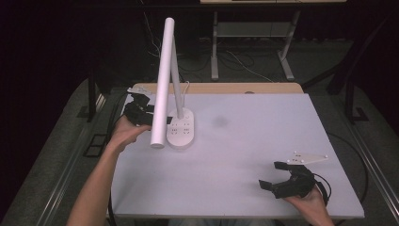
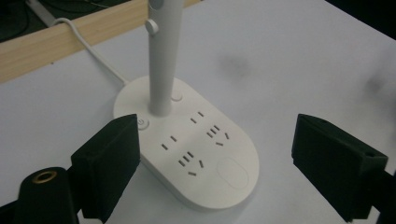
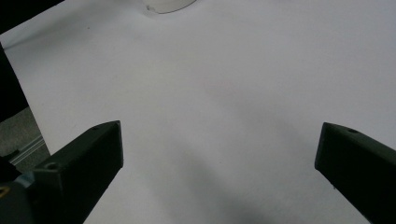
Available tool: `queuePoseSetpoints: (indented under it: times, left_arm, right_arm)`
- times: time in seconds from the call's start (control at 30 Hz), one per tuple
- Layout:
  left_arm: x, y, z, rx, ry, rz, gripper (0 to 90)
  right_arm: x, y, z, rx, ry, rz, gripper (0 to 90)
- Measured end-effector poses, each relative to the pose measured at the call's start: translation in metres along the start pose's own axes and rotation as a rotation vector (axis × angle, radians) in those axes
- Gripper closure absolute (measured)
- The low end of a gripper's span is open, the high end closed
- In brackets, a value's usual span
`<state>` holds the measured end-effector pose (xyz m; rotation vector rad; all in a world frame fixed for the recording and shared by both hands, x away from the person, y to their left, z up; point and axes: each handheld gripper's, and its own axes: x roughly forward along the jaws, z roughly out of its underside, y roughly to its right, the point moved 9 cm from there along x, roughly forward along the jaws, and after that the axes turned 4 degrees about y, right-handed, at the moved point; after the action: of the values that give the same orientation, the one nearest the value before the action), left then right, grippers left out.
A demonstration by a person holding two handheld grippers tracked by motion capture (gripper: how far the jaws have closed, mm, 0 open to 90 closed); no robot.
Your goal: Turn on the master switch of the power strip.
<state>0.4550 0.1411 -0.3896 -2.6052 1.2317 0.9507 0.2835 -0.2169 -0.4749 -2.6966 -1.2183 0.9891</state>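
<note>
A white desk lamp stands at the table's back left, its oval base [image 1: 181, 129] carrying socket slots and its long tube head [image 1: 162, 84] slanting toward the front. In the left gripper view the base [image 2: 196, 154] lies just ahead of the jaws, with the stem [image 2: 163, 60] rising from it and a small round button [image 2: 143, 123] near the left jaw. My left gripper [image 1: 149, 113] is open, held just left of the base, partly hidden behind the tube head. My right gripper [image 1: 277, 175] hovers open over the table's front right, nothing between its jaws [image 3: 219, 172].
The white table top [image 1: 244, 141] has a wooden strip along its far edge [image 1: 226, 88]. The lamp's white cord [image 2: 88, 46] runs off over that edge. Desk legs and cables stand on the floor beyond [image 1: 214, 52]. A dark smudge marks the table [image 1: 219, 122].
</note>
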Motion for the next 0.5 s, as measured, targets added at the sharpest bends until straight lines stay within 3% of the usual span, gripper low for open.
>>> queuePoseSetpoints:
  times: [0.33, 0.5]
  left_arm:
    - [0.005, -0.014, -0.006, -0.024, 0.025, -0.033, 21.7]
    - [0.009, -0.021, -0.007, -0.071, 0.051, -0.044, 24.0]
  right_arm:
    - [0.0, 0.001, 0.0, -0.003, 0.002, 0.0, 0.5]
    - [0.0, 0.001, 0.0, -0.004, 0.003, 0.0, 0.6]
